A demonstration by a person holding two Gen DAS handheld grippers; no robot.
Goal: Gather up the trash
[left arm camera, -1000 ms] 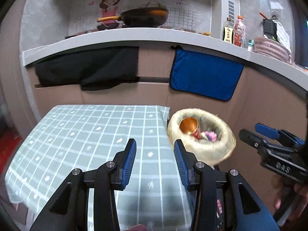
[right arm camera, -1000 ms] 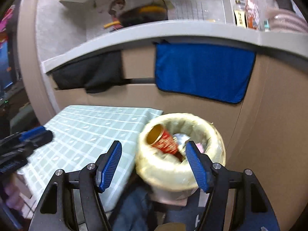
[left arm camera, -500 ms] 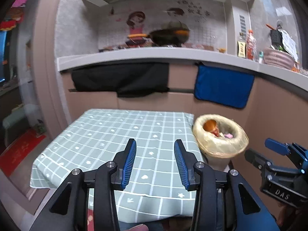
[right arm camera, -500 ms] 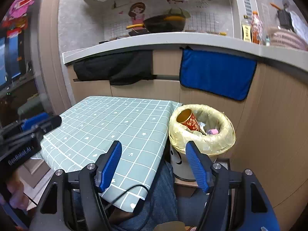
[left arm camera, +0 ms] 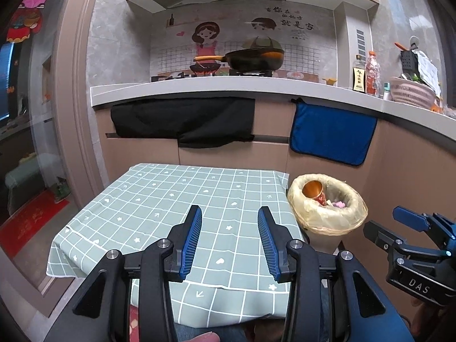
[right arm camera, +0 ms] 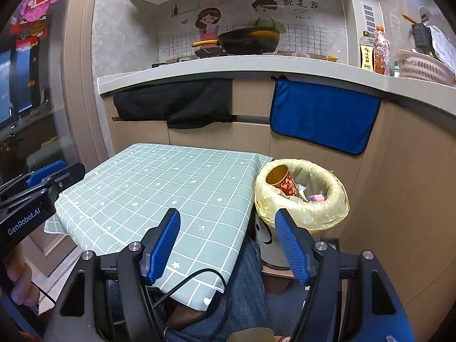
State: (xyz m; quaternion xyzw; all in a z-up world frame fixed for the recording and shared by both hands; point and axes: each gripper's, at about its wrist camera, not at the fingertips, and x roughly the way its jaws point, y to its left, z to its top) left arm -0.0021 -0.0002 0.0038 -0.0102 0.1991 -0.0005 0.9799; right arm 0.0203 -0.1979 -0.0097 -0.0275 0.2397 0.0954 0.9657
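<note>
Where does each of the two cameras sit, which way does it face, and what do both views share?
Left wrist view: sits on the left gripper, faces forward over the checked table toward the kitchen counter; own jaws open, right gripper at the right edge.
Right wrist view: sits on the right gripper, faces the table's right edge and the trash bin; own jaws open, left gripper at the left edge, the person's lap below.
Shared: table, bin holding a red cup, blue towel, wok.
</note>
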